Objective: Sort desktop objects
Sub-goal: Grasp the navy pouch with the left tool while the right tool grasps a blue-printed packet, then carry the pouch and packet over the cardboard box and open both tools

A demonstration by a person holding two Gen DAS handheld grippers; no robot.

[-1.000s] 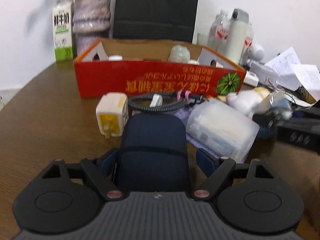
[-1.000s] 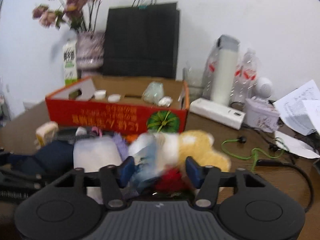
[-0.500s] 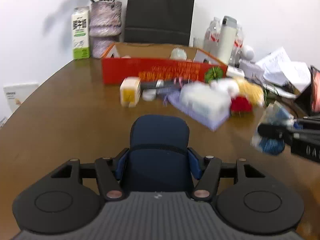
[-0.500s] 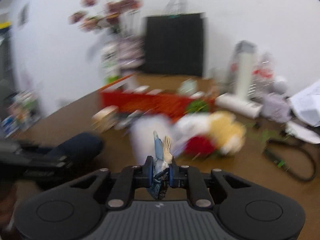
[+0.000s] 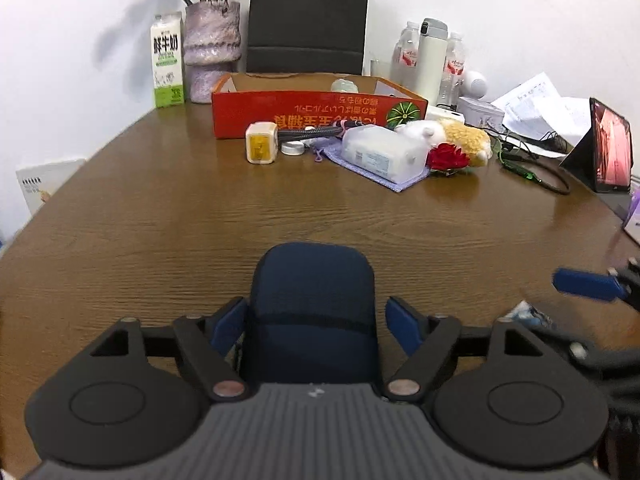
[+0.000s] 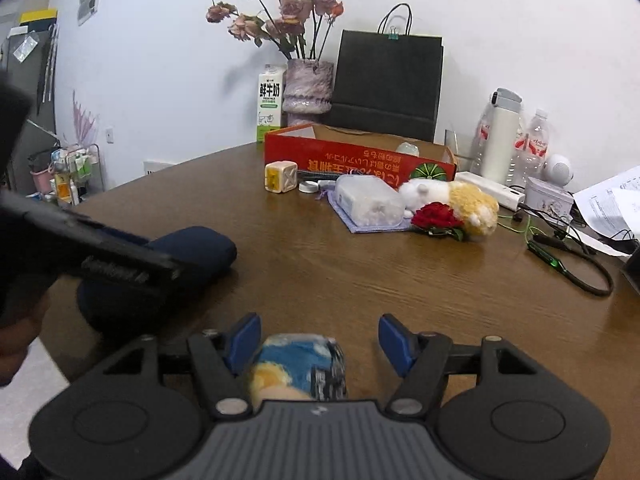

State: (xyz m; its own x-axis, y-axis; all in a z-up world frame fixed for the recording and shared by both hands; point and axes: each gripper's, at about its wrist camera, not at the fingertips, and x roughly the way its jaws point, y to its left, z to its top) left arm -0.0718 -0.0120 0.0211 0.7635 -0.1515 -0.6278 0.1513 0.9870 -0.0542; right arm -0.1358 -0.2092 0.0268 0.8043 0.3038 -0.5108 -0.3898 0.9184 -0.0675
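A dark blue case lies on the wooden table between the fingers of my left gripper, which stands open around it with gaps on both sides. It also shows in the right wrist view. My right gripper is open, and a small blue and yellow packet lies on the table between its fingers. Farther off lie a yellow cube, a clear plastic box on a purple cloth, a plush toy and a red flower.
A red cardboard box stands behind the clutter, with a vase, milk carton and black paper bag at the back. Bottles, papers, cables and a tablet are at the right.
Both grippers have pulled back from the clutter toward the near table edge. The left one opened off the blue case; the right one opened and the packet now lies between its fingers.
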